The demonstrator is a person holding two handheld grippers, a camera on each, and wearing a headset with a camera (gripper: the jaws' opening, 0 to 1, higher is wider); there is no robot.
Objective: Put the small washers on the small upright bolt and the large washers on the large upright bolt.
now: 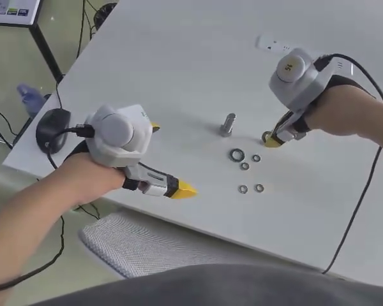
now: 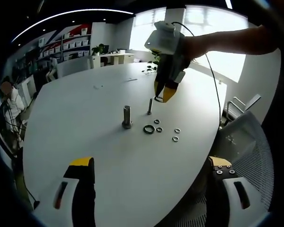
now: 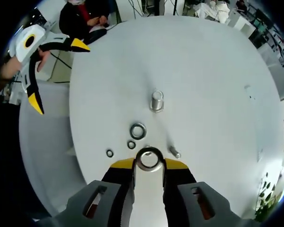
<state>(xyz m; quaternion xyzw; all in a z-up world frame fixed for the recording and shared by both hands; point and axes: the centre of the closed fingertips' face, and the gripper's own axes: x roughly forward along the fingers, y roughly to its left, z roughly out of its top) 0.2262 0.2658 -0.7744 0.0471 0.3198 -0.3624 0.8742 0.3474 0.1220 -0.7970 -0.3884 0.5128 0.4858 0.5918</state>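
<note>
My right gripper [image 3: 149, 163] is shut on a large washer [image 3: 149, 158], held flat just above the white table [image 1: 179, 70], close beside the small upright bolt [image 3: 174, 152]. In the head view this gripper [image 1: 272, 140] is to the right of the large upright bolt [image 1: 227, 124]. Another large washer [image 1: 237, 155] and several small washers [image 1: 244, 166] lie loose in front of the bolts. My left gripper [image 1: 170, 158] hovers wide open over the table's near left edge, holding nothing. Its own view shows its jaws far apart, the large bolt [image 2: 127, 117] and the small bolt [image 2: 150, 106].
A grey mesh chair [image 1: 134, 245] stands under the near table edge. A black round device [image 1: 51, 127] with a cable sits at the table's left corner. A small white block [image 1: 272, 44] lies at the far right. A person [image 2: 12, 101] sits at the far left.
</note>
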